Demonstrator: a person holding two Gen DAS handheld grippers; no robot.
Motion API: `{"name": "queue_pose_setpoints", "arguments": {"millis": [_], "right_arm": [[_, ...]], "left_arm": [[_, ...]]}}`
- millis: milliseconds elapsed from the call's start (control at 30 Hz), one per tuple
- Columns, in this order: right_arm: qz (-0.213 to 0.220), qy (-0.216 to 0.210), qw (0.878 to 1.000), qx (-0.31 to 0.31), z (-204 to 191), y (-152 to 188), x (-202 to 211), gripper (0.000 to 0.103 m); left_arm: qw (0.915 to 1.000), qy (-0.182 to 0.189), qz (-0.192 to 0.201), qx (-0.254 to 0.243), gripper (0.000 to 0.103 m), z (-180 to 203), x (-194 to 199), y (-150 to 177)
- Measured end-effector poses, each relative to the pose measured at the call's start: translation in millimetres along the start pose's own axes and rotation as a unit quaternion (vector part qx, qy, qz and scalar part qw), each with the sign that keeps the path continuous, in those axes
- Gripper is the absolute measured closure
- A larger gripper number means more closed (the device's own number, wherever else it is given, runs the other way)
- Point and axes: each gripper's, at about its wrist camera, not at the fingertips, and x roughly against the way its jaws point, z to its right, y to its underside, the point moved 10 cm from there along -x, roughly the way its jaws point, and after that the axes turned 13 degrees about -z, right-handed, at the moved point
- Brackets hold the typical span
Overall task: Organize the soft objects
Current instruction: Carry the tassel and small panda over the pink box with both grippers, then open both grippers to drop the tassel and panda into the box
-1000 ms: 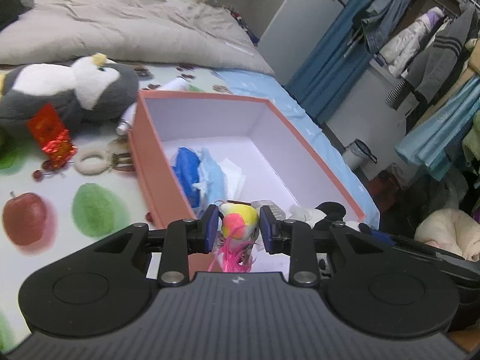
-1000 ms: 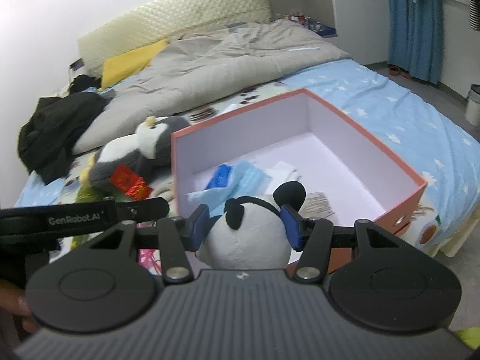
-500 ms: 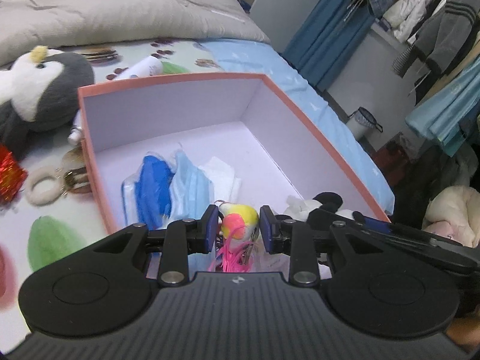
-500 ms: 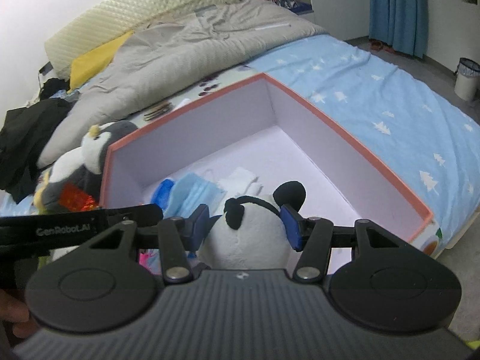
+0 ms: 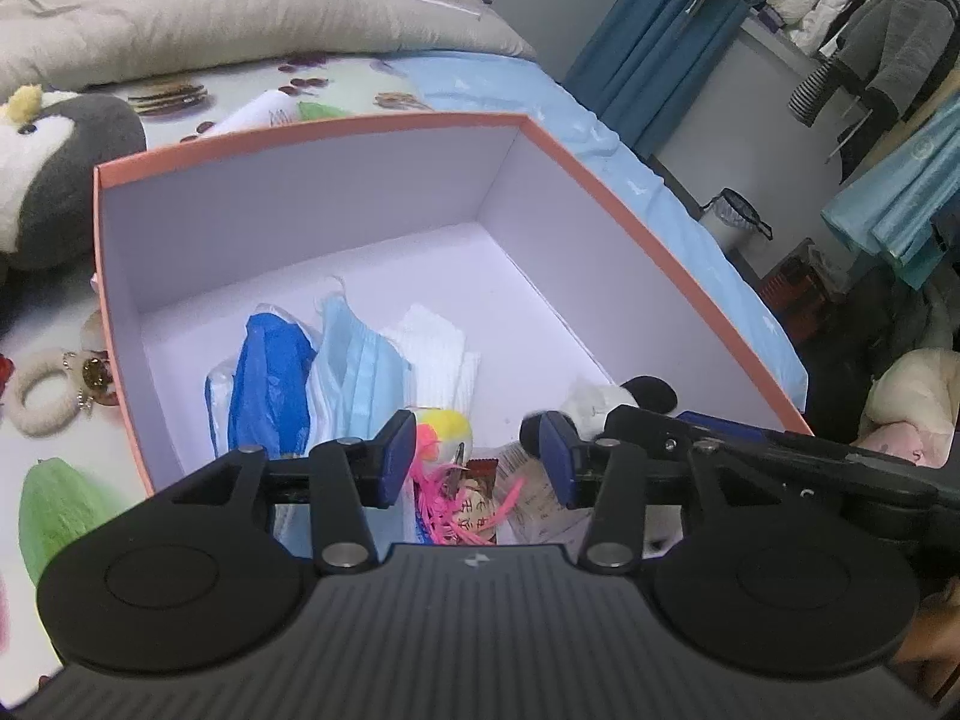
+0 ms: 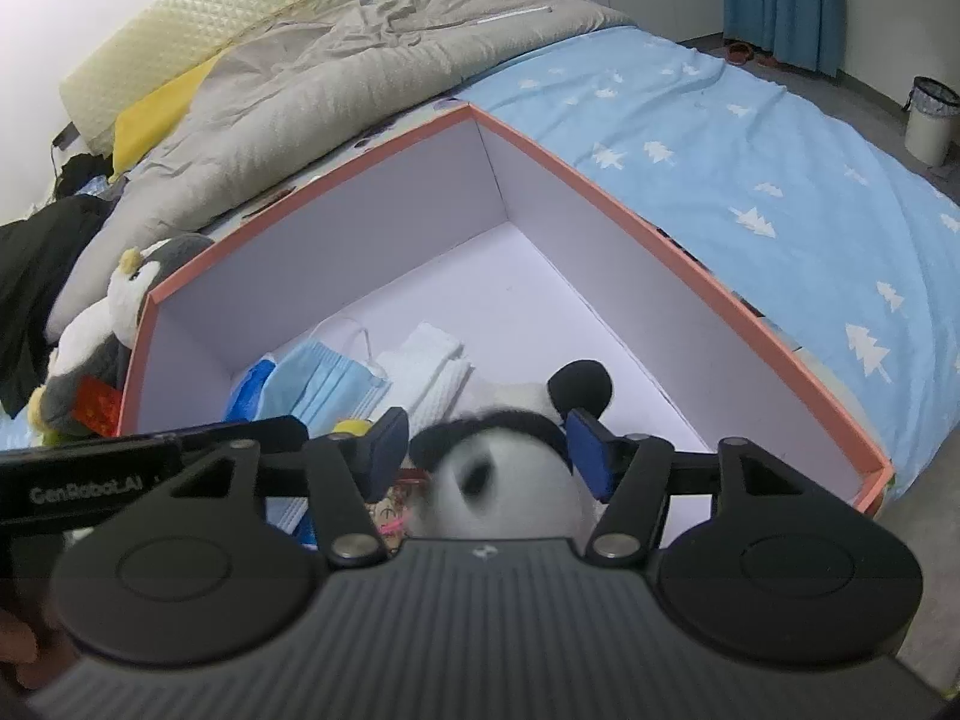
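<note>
An orange-rimmed box [image 5: 300,210] with pale inner walls [image 6: 600,252] sits on the bed under both grippers. My left gripper [image 5: 477,459] hangs over its near corner, jaws opening. A yellow ball toy with pink feathers [image 5: 444,429] lies loose between them, beside the left pad. My right gripper [image 6: 487,453] is just to its right, jaws opening too. A black-and-white panda plush [image 6: 498,480] sits blurred between the pads, no longer squeezed; its ear [image 5: 651,393] shows in the left wrist view.
The box holds a blue bag [image 5: 270,372], a face mask [image 5: 360,372] and a white cloth [image 5: 438,354]. A penguin plush [image 5: 48,180] and a fluffy ring [image 5: 36,396] lie left of it. Beyond are a grey duvet [image 6: 360,60], a waste bin [image 6: 930,120] and hanging clothes [image 5: 888,48].
Both grippers came forward and down over the box. Their jaws widened: the feather toy and the panda, gripped before, now sit loose between the pads.
</note>
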Motion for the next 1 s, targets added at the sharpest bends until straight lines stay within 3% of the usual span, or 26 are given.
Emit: {"name": "queue_pose_setpoints", "arguments": {"millis": [467,700,1000], "right_arm": [[0.027,-0.019,0.999,0.009,-25,24,56,0.041],[0.054,-0.024,0.998,0.023,-43,51,100,0.041],[0.054,-0.040,0.997,0.043,-65,99,138,0.041]], "left_arm": [[0.9984,-0.011,0.050,-0.022,0.051,20,85,30],[0.9962,-0.015,0.082,-0.024,0.051,33,140,62],[0.9925,-0.037,0.113,-0.026,0.051,41,201,118]]}}
